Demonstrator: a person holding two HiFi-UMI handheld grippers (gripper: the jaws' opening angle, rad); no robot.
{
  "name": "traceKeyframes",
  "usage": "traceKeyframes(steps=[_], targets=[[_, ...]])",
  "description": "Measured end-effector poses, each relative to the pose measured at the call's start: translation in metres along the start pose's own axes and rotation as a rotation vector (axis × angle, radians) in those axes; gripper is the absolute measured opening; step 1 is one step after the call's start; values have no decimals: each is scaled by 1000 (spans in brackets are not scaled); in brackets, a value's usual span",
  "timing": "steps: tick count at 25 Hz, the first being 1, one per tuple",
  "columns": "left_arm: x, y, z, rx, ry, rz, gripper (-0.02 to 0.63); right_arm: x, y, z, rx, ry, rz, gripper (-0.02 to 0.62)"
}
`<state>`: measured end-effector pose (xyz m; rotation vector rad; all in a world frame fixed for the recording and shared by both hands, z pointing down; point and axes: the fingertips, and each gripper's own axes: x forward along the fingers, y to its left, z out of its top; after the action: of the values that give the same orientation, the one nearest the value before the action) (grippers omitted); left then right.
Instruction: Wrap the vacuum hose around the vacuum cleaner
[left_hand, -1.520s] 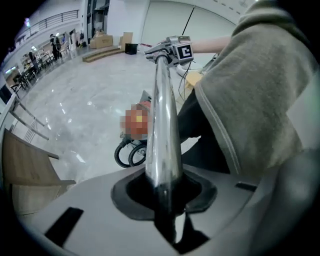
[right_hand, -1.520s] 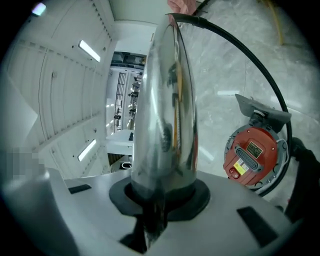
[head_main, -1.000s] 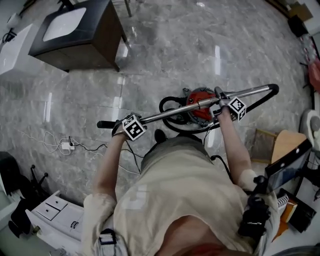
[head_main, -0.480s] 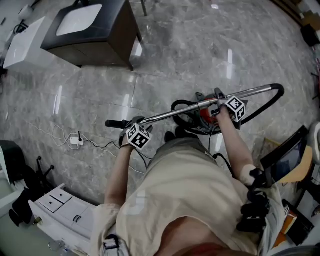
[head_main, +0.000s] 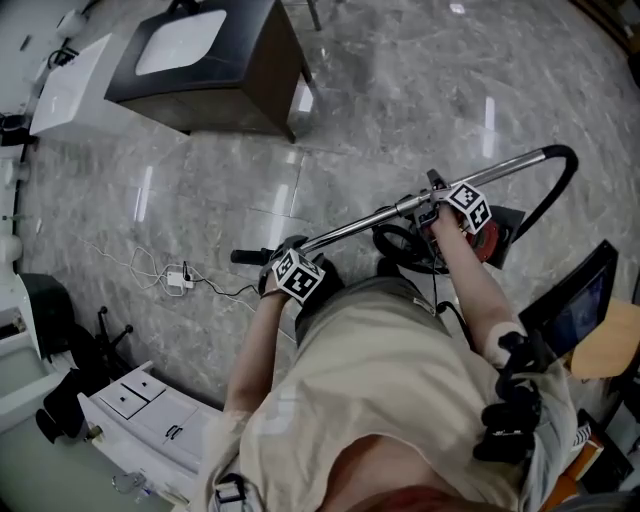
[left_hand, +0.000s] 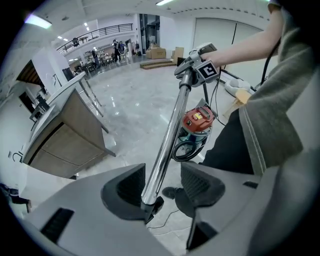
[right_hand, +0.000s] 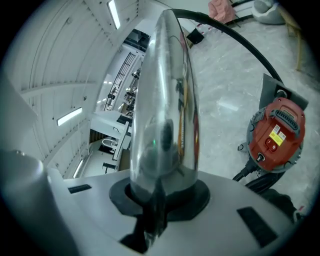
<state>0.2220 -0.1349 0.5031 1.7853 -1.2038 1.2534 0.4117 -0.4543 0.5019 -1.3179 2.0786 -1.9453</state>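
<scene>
Left gripper (left_hand: 159, 182) and right gripper (right_hand: 160, 197) both have jaws clamped on the metal tube (left_hand: 172, 130), red vacuum cleaner (left_hand: 198, 120) beneath

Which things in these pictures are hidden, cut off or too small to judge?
1. The vacuum cleaner: head view, mostly behind the right forearm.
2. The hose: head view, its lower run passes behind the same forearm.
3. The tube, lower end: left gripper view, covered by the left gripper itself.
4. The people in the far hall: left gripper view, too small to tell apart.
</scene>
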Motion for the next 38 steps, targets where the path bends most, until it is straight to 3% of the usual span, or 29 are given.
traceKeyframes(steps=[8,14,21,28,31,33,38], targets=[[24,43,-82,80,49,-101,224,1,49,-39,12,-148,-57,58],[23,139,-118,107,34,-172,224,37,88,-72,-6,-293,-86,60],[-2,182,-137,4,20,-185,224,32,79,-58,-44,-341,-154,60],[-14,196,-160,-5,129,-154,224,83,32,-48,-81,-296,-244,60],[-19,220,-132,-33,142,-107,224,121,30,-30,-88,-262,-239,60],[-16,241,-94,2,143,-78,224,139,26,-3,-87,-259,-233,60],[2,234,-19,100,140,-126,224,127,-24,12,8,-253,-277,60]])
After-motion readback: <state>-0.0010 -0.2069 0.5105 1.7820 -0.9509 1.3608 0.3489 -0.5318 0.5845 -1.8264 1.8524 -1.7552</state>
